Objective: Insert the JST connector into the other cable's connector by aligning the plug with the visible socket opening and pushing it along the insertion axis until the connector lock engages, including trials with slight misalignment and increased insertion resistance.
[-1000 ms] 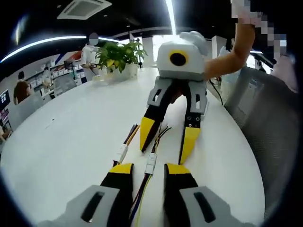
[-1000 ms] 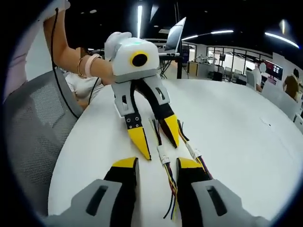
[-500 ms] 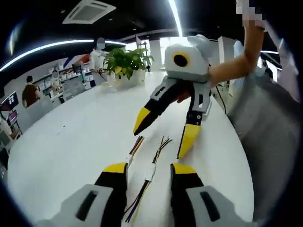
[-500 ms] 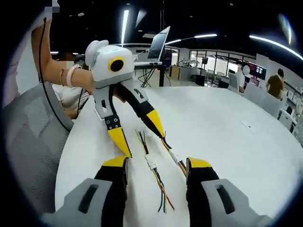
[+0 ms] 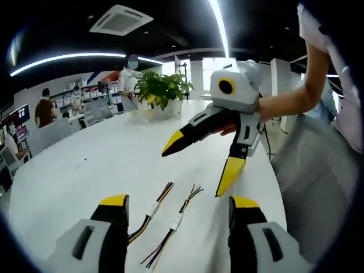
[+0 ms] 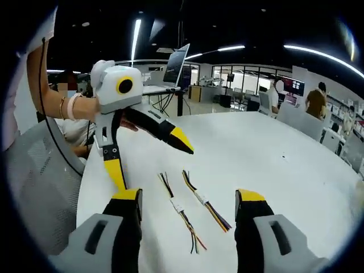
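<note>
Both tools, left tool (image 5: 177, 205) and right tool (image 6: 189, 197): I've spread jaws wide, lifted off. Two cables (image 5: 170, 222) lie side by side on worktop (image 5: 85, 170), unmated; nothing grasped, insertion unstarted.

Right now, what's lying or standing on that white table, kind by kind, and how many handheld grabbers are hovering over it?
Cables with white connectors: 2, one beside the other, lying apart, unjoined
Potted plant: 1, at the table's far end
Grippers: 2, left and right, both open, holding nothing
Total: 5
</note>
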The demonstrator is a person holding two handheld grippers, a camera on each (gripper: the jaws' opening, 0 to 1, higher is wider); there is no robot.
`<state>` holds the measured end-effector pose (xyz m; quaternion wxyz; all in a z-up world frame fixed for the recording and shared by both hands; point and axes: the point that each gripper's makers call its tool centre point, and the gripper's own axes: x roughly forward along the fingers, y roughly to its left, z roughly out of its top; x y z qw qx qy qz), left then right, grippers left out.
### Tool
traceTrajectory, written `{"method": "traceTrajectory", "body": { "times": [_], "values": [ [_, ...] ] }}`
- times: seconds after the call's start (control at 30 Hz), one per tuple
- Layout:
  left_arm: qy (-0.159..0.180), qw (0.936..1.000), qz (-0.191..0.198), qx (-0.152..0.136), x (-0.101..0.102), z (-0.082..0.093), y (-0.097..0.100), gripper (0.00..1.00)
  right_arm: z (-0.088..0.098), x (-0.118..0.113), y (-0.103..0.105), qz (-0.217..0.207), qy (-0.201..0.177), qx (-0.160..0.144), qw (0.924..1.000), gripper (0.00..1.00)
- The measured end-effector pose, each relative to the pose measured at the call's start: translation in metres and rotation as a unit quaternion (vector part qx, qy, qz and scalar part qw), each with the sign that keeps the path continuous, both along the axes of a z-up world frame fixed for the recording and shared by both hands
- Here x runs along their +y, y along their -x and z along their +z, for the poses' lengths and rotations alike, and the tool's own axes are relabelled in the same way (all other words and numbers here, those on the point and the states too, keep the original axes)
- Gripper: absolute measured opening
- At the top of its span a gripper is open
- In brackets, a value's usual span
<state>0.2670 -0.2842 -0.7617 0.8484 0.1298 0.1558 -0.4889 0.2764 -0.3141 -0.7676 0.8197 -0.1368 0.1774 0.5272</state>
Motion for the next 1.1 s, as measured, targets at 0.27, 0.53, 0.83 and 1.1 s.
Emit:
{"method": "traceTrajectory", "body": {
  "times": [0.27,0.53,0.83,1.1],
  "values": [
    [0.022,0.9997,0.014,0.004,0.003,0.017,0.01,0.86,0.019,-0.004,0.007,-0.022,-0.009,0.0,0.9997,0.82],
    [0.049,0.9979,0.037,0.021,0.004,0.028,0.02,0.89,0.032,-0.007,0.016,-0.035,-0.012,0.003,0.9993,0.9],
    [0.062,0.9974,0.031,0.022,0.002,0.038,0.035,0.96,0.042,-0.012,0.029,-0.037,-0.006,0.003,0.9993,0.95],
    [0.071,0.9964,0.035,0.031,0.003,0.046,0.051,0.99,0.056,-0.02,0.038,-0.051,-0.013,-0.002,0.9986,0.97]
  ]
}}
